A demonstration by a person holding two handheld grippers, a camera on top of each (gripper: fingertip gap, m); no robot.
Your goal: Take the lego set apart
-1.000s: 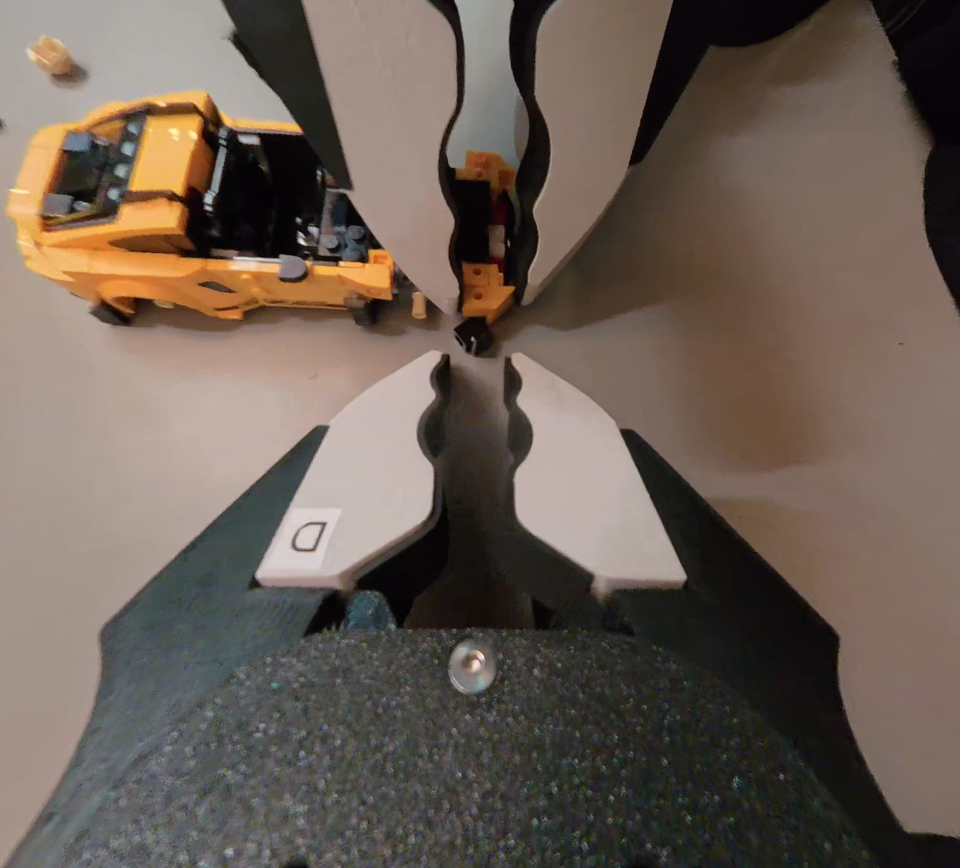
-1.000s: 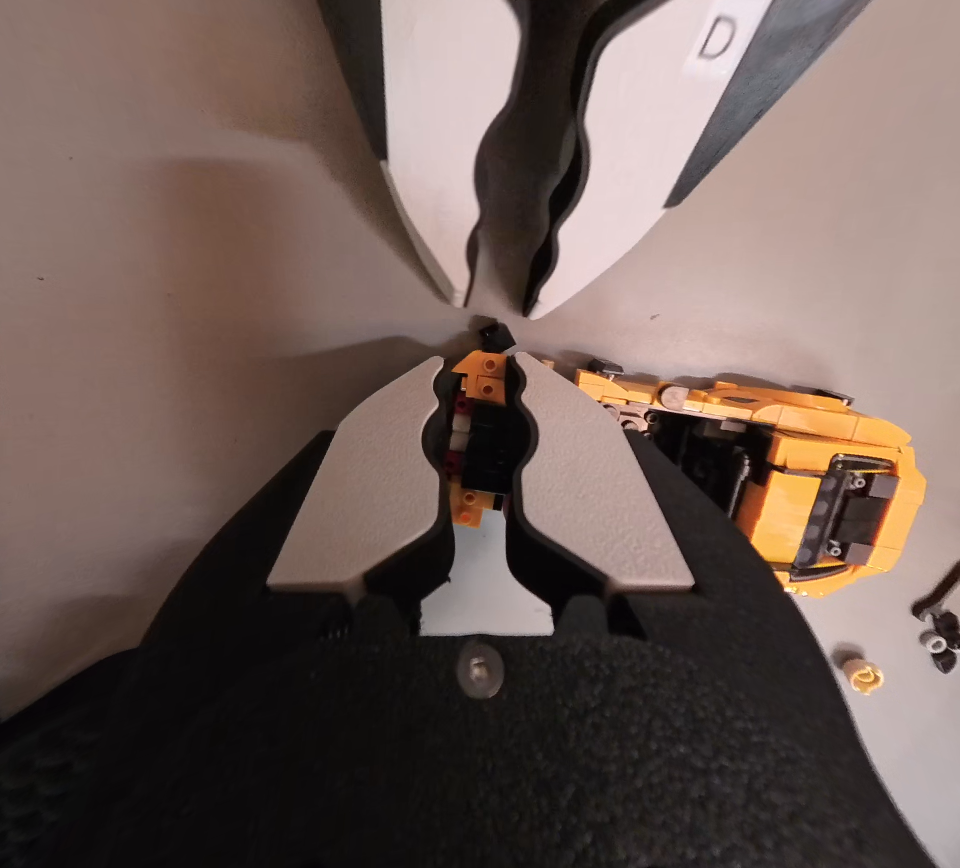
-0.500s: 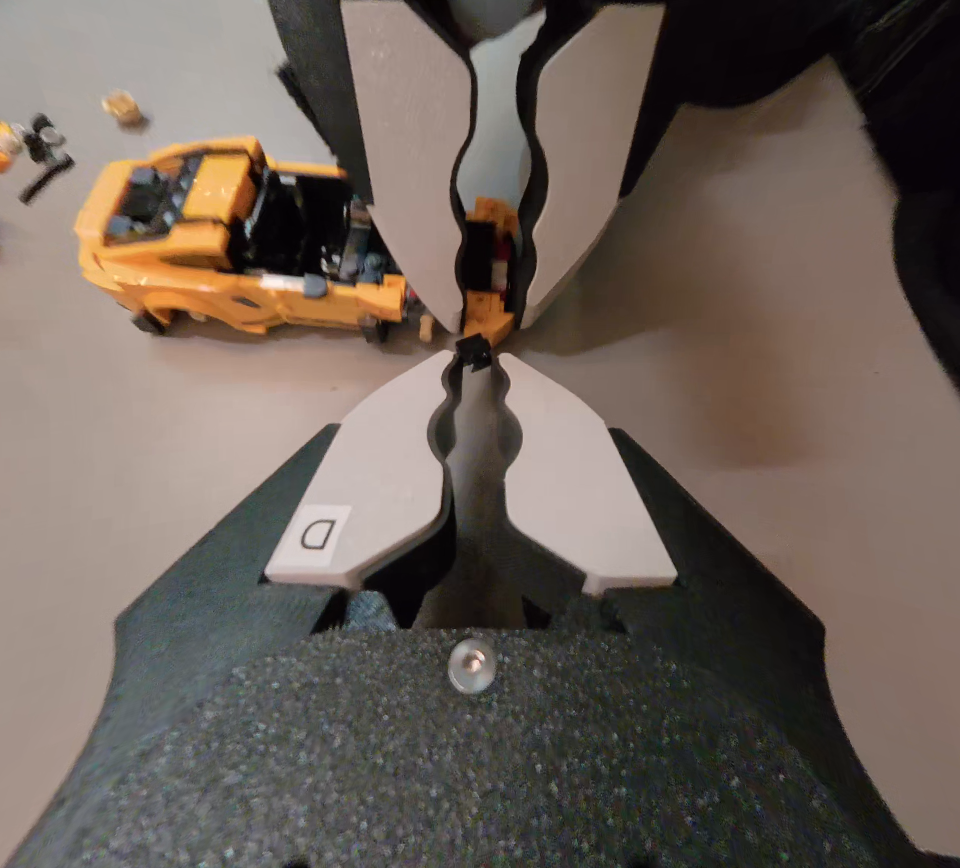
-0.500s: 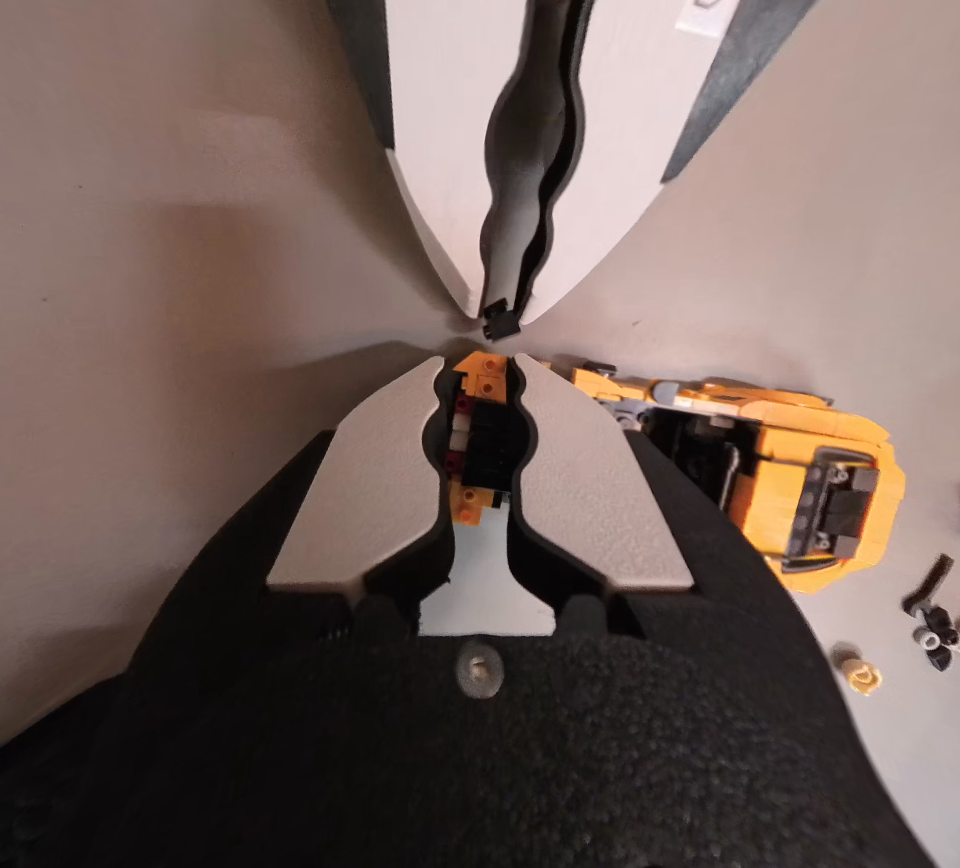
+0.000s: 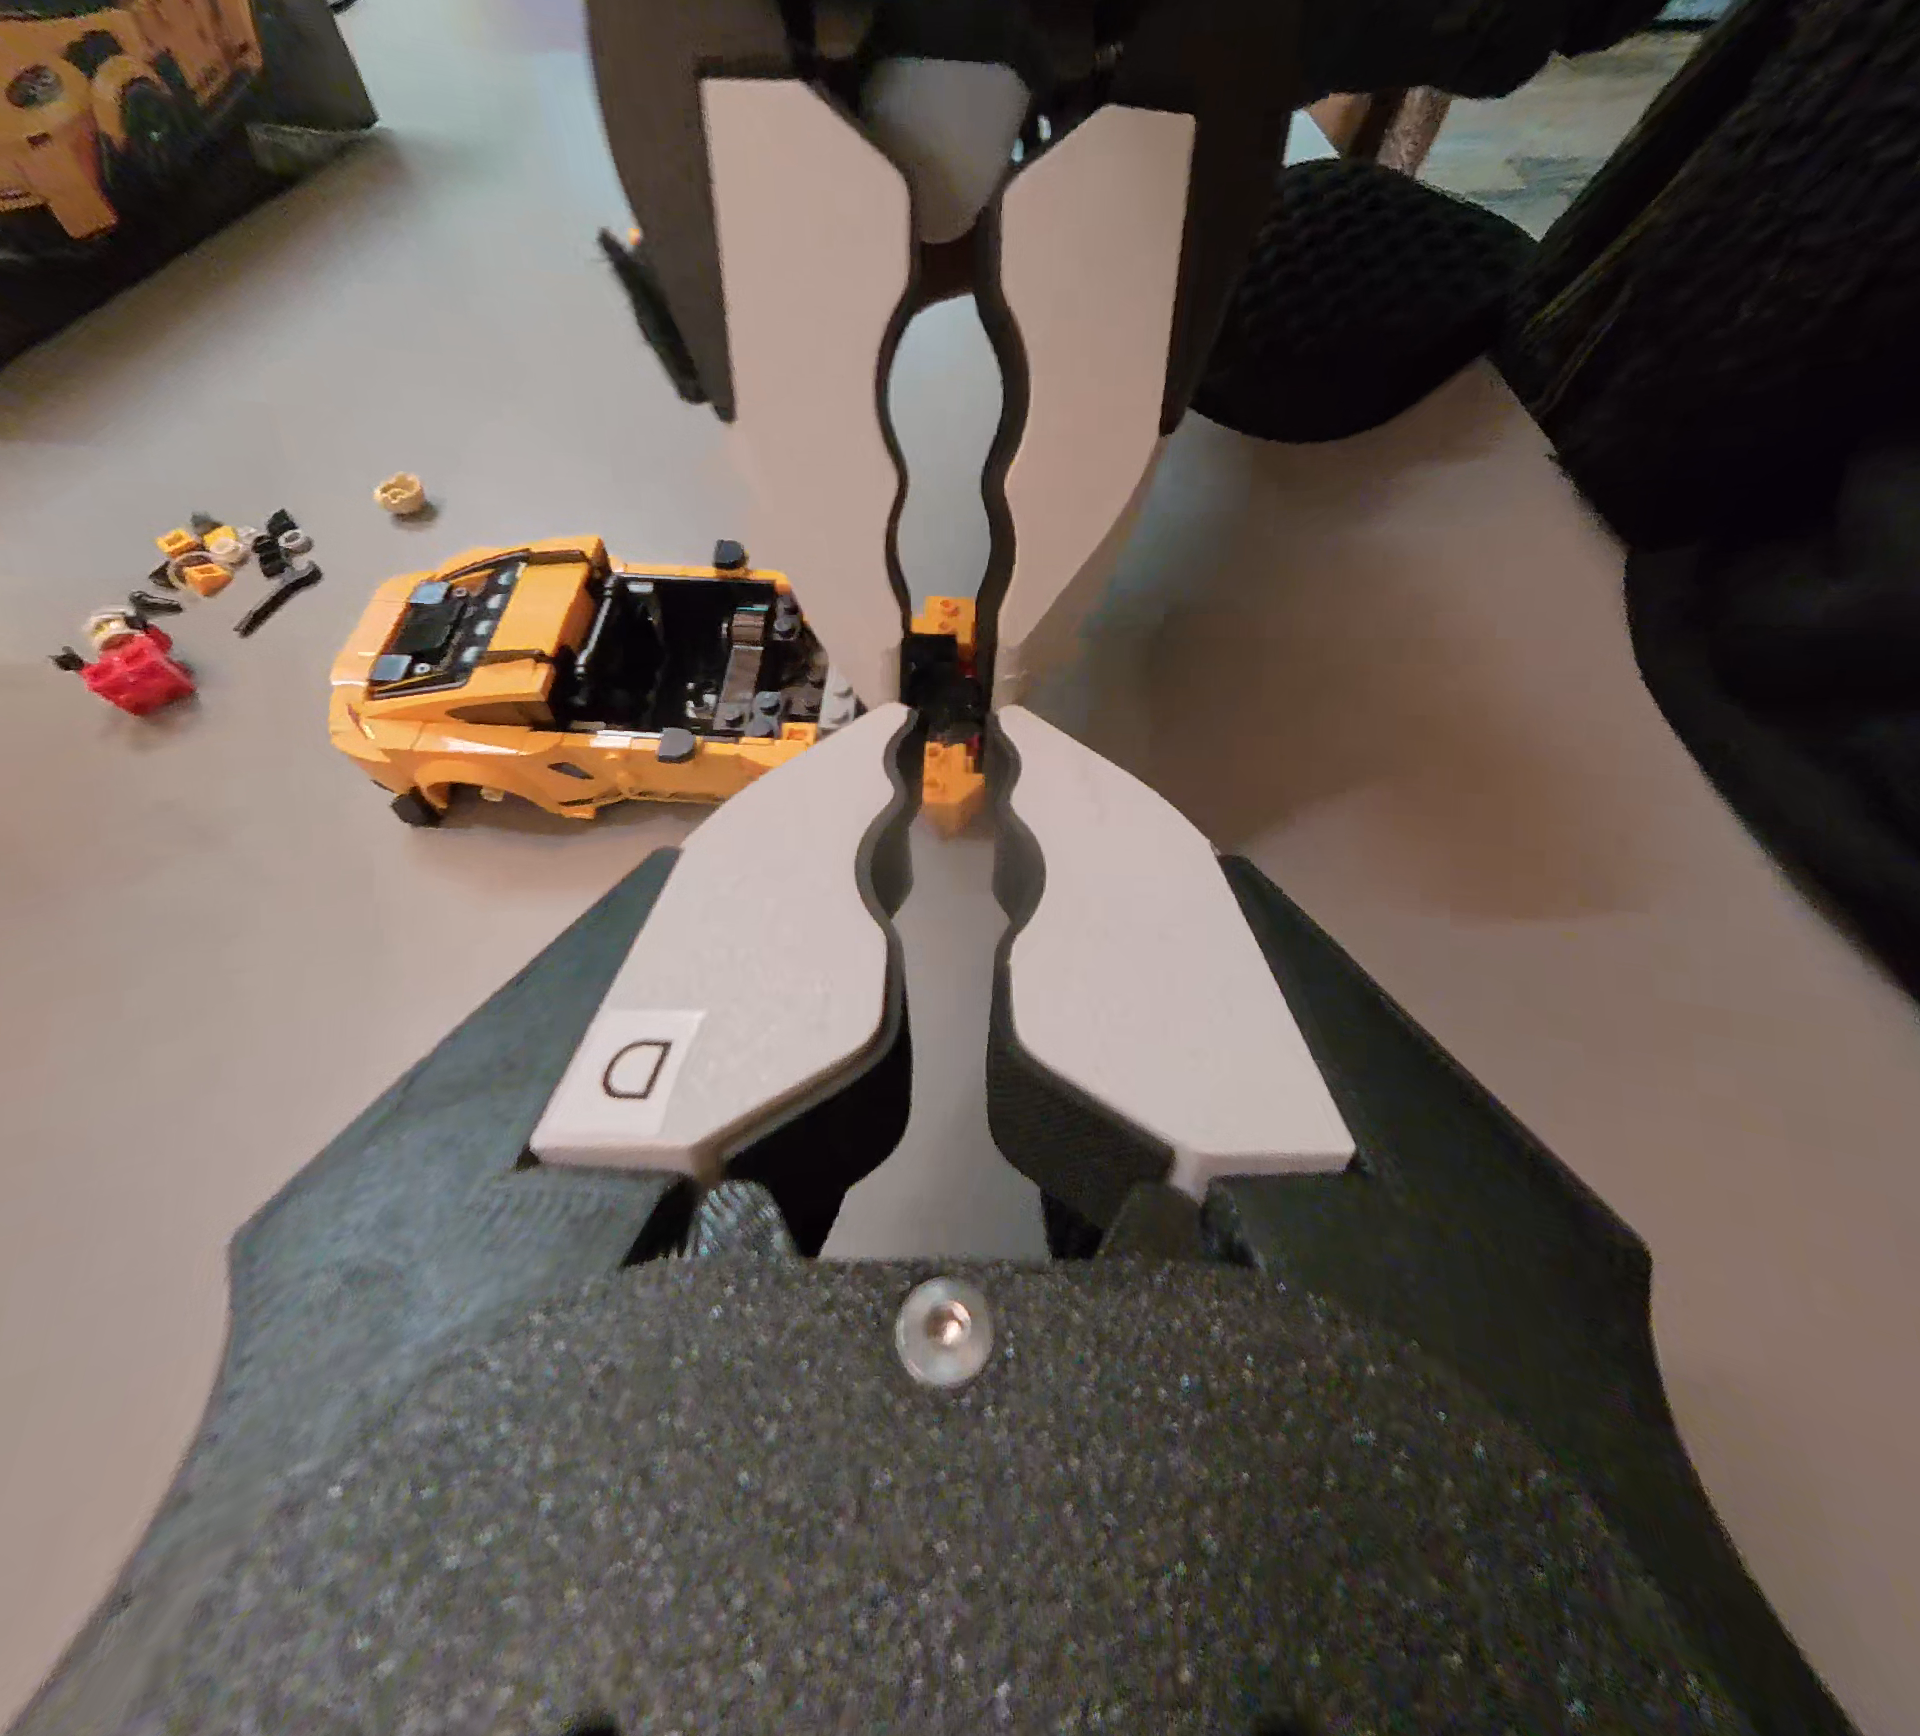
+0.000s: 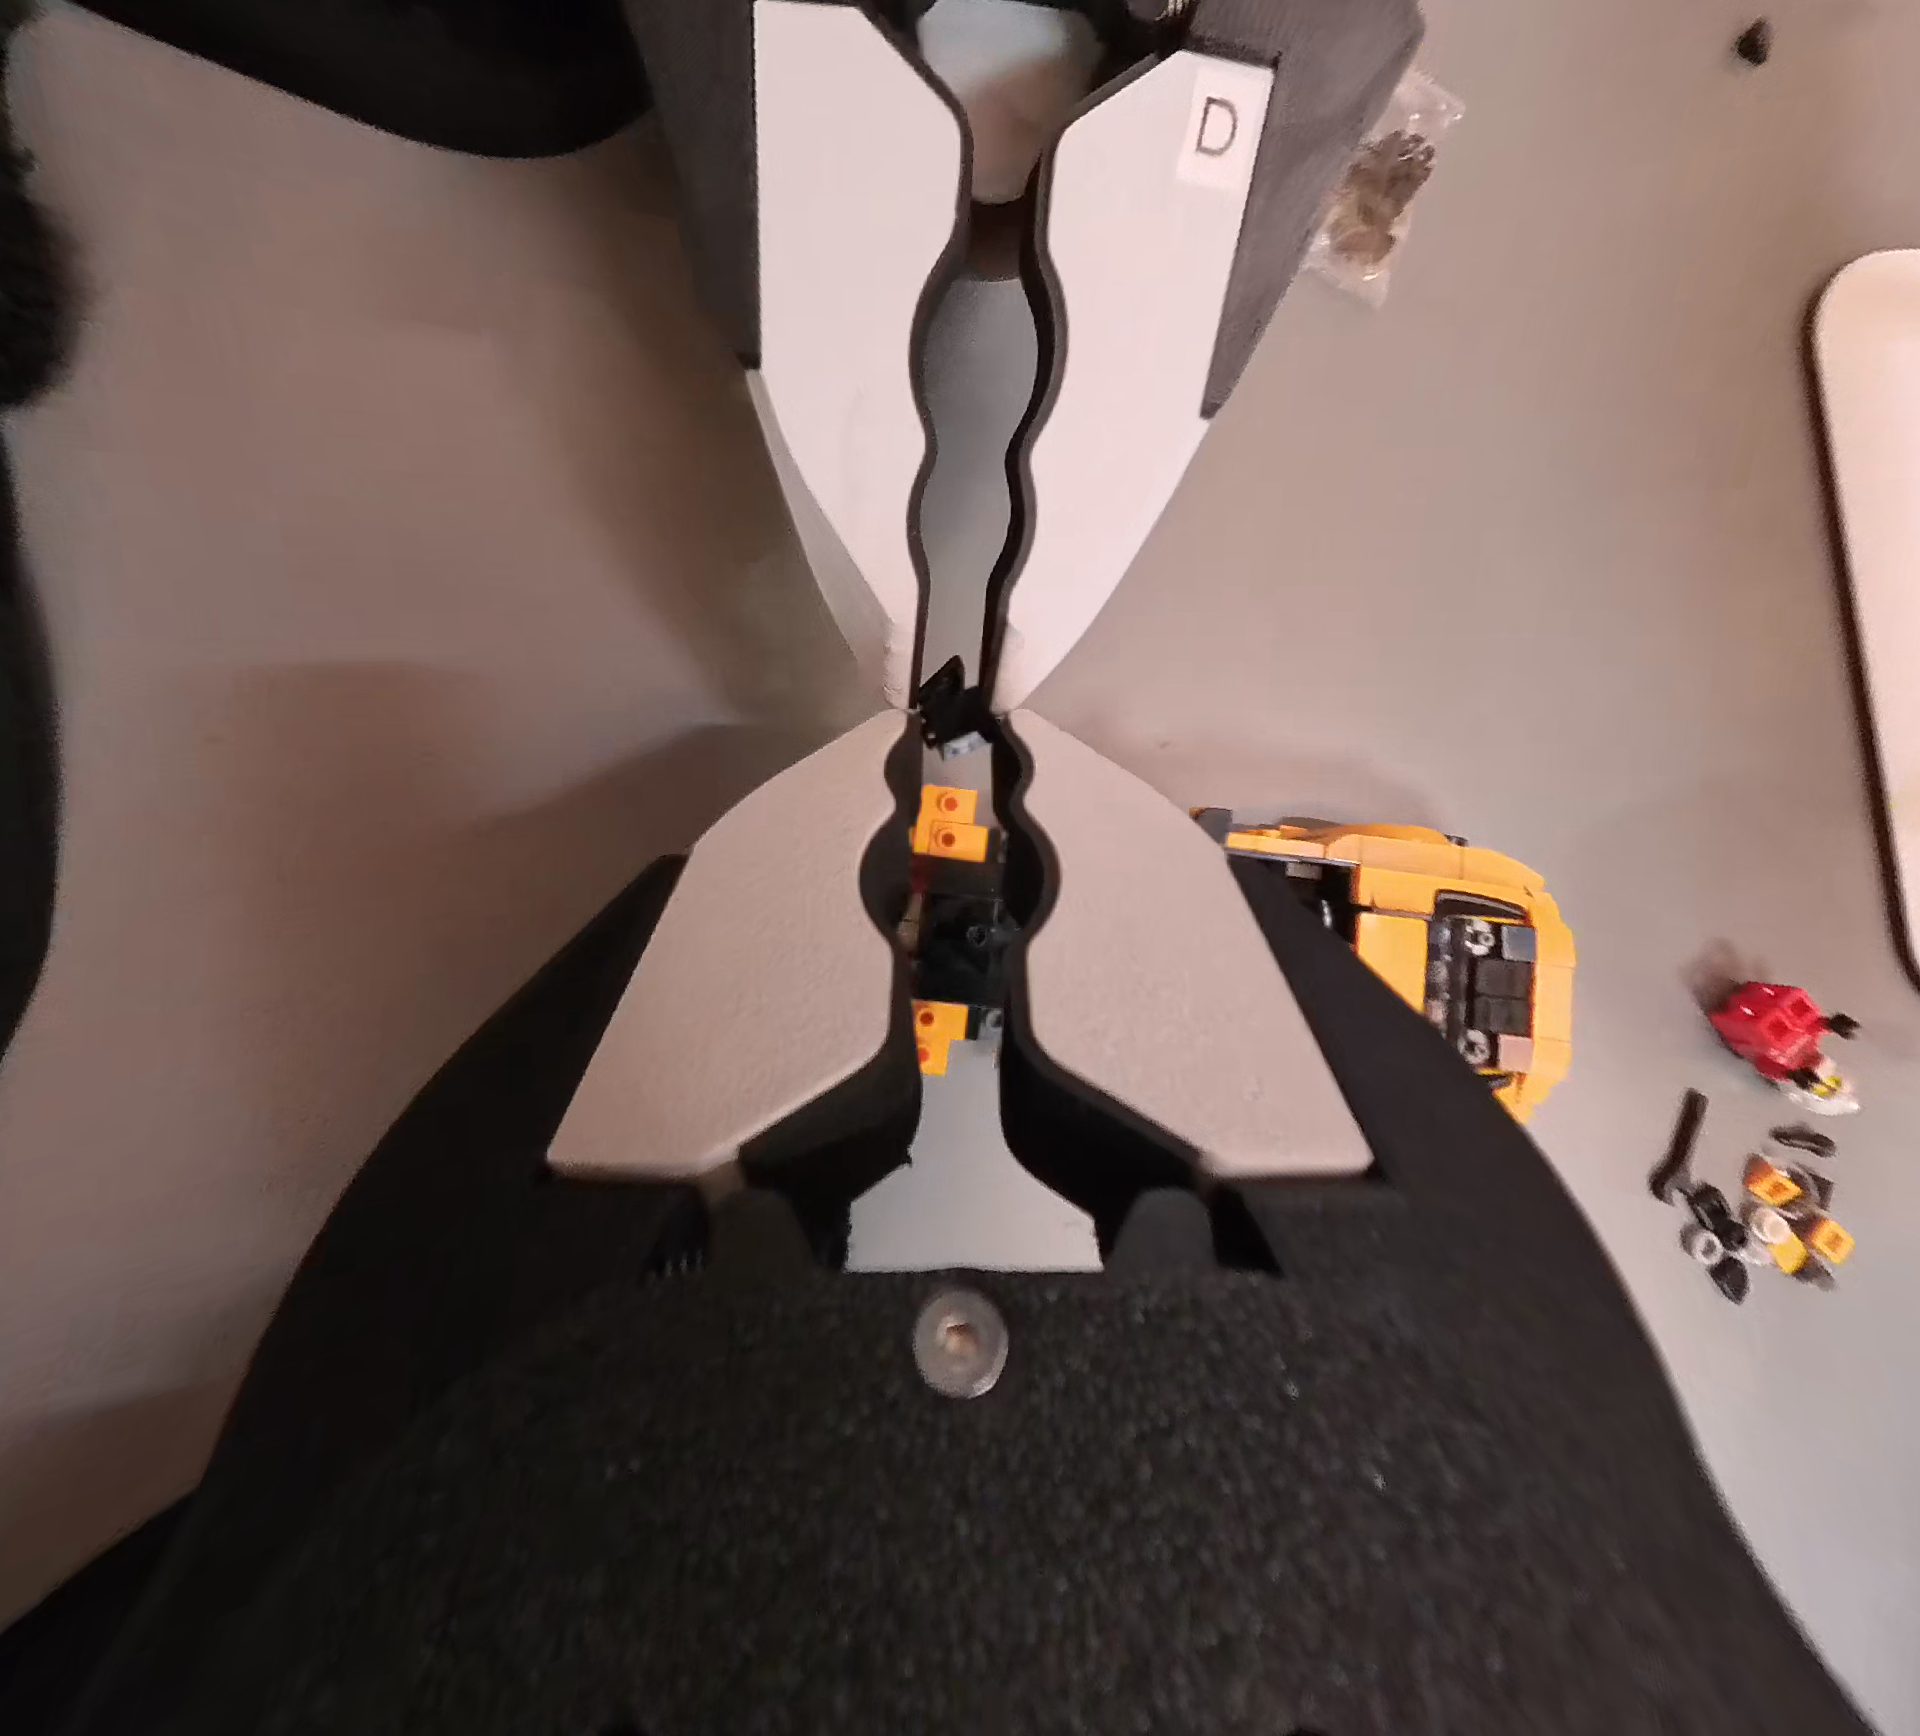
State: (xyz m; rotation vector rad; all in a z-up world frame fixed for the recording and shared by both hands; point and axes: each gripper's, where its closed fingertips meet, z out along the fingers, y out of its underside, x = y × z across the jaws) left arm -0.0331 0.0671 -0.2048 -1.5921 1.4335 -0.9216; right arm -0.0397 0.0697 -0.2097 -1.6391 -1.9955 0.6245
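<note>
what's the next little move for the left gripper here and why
Probably draw the left gripper straight back, away from the right gripper. Its tips pinch a small black piece right at the end of the orange-black chunk that the right one clamps. Whether it is fully free is hard to tell; a short pull should clear it.

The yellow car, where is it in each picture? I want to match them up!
Left wrist view: the yellow car sits left of middle on the table, beside the gripper tips.
Right wrist view: the yellow car is at the right of middle, partly hidden behind the right gripper's finger.
Shared landmark: the red piece lies just beyond the car's closed end in both views.
</note>
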